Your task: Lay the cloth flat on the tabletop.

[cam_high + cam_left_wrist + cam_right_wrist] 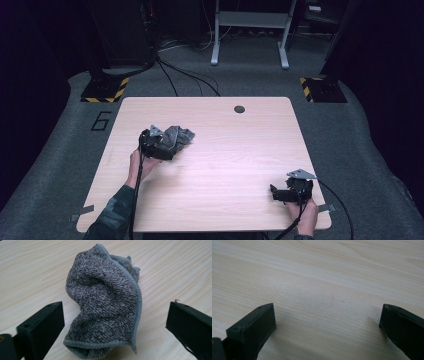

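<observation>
A crumpled grey knitted cloth (179,136) lies on the wooden table (225,150), left of its middle. My left gripper (165,147) is right at the cloth's near side, open. In the left gripper view the cloth (105,302) sits bunched between the two wide-apart black jaws, touching neither. My right gripper (276,194) rests low at the table's front right corner, open. The right gripper view has its jaws spread over bare wood (324,297), with nothing between them.
A round cable hole (239,109) sits near the table's far edge. Beyond the table are black cables on grey carpet, a white stand (250,30), and yellow-black striped bases (105,90) at both far corners.
</observation>
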The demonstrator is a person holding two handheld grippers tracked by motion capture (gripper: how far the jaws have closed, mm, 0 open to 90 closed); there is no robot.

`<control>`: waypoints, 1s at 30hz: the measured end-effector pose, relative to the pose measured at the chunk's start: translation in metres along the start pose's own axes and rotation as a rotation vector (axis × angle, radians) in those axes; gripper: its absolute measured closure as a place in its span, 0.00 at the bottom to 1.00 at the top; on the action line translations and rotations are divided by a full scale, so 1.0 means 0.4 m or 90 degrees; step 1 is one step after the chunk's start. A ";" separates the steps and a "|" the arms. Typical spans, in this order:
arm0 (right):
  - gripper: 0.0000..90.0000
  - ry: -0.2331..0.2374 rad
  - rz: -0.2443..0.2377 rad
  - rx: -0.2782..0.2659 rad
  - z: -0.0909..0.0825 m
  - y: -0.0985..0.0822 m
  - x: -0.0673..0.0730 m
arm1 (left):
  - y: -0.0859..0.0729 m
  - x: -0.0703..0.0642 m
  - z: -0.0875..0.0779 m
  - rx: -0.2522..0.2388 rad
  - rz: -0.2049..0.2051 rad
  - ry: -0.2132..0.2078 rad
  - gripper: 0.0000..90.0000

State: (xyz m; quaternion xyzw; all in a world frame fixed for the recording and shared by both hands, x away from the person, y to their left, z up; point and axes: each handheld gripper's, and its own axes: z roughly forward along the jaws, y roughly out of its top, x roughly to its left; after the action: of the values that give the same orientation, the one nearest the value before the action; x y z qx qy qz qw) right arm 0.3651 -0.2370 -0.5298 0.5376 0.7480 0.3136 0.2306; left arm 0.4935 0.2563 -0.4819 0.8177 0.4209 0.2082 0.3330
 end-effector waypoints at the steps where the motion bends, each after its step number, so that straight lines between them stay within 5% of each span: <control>1: 0.00 0.000 0.000 -0.001 0.000 0.000 0.000 | -0.002 0.001 0.013 -0.001 -0.009 0.003 0.10; 8: 0.00 0.000 0.000 -0.001 0.000 0.000 -0.001 | -0.009 0.010 0.033 0.013 -0.010 0.004 0.25; 18: 0.00 0.000 0.001 -0.001 0.000 -0.001 -0.001 | -0.022 0.017 0.048 -0.001 -0.015 0.019 0.77; 30: 0.01 -0.002 0.003 -0.003 0.000 -0.001 -0.002 | -0.005 0.002 -0.020 -0.082 -0.038 -0.025 0.85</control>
State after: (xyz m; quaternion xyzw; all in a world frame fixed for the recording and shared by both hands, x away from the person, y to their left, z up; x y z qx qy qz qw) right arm 0.3651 -0.2379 -0.5299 0.5392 0.7456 0.3149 0.2327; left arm 0.4880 0.2606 -0.4777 0.7853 0.4247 0.2089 0.3991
